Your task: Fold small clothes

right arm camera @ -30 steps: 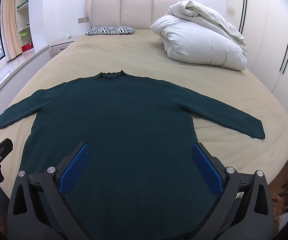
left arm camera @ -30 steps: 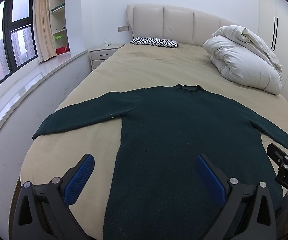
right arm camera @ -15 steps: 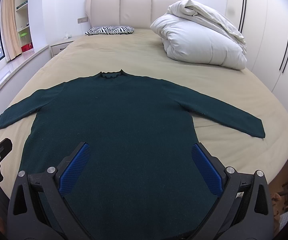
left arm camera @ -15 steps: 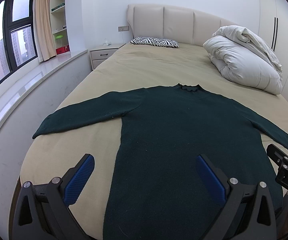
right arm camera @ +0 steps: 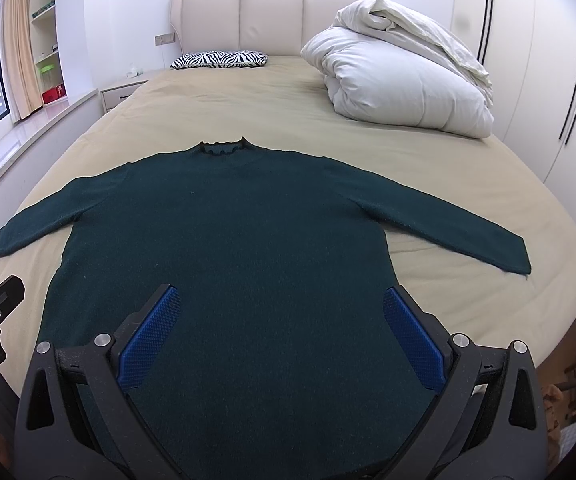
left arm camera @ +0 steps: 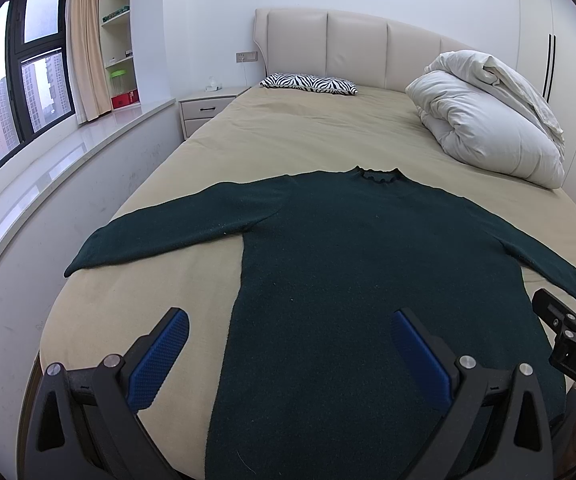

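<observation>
Dark green sweater lay flat on bed, sleeves spread, just past both jaws. Left gripper jaws wide apart, empty. Right gripper same. Hem hidden, maybe hanging off edge. Grabbing one layer only could bunch fold.

Dark green sweater flat on beige bed, right hand-held gripper spread wide above hem
</observation>
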`<state>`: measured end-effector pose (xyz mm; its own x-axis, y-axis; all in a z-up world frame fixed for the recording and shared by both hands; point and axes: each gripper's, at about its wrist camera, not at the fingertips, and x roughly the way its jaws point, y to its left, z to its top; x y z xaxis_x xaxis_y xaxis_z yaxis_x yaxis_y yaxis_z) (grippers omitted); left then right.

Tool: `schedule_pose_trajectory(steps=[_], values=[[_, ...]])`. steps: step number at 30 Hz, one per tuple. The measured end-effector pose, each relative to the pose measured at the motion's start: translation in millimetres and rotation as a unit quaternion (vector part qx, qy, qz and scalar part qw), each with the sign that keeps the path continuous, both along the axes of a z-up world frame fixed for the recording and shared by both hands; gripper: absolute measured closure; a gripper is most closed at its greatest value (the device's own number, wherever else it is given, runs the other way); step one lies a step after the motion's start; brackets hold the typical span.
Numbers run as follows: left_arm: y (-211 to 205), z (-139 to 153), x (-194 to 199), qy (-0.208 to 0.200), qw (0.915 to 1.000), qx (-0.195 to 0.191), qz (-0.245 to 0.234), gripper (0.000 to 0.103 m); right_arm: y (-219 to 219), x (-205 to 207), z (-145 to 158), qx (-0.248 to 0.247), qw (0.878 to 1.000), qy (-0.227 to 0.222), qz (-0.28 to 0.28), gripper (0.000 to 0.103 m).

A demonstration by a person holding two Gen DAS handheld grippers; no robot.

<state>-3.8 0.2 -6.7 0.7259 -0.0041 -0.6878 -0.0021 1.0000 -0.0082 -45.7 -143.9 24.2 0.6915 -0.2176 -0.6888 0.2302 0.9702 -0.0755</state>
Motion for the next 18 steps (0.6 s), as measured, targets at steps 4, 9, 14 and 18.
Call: schedule_pose_trajectory(steps=[4, 9, 14, 18], values=[[0, 0, 0, 0.0, 1.0, 0.0, 0.0, 0.0, 0, 0, 0, 0.0, 1.0, 0.0, 0.0, 0.0], [0, 0, 0, 0.0, 1.0, 0.0, 0.0, 0.0, 0, 0, -1, 0.0, 1.0, 0.001, 0.0, 0.0], [0, -1, 0, 0.001, 1.0, 0.0, 0.0, 0.0, 0, -2, -5, 0.001, 1.0, 0.002, 0.0, 0.0], [0, -2, -1, 0.002, 1.0, -0.001, 0.0, 0.0, 1, -3, -12, 0.001, 1.0, 0.005, 0.0, 0.0]])
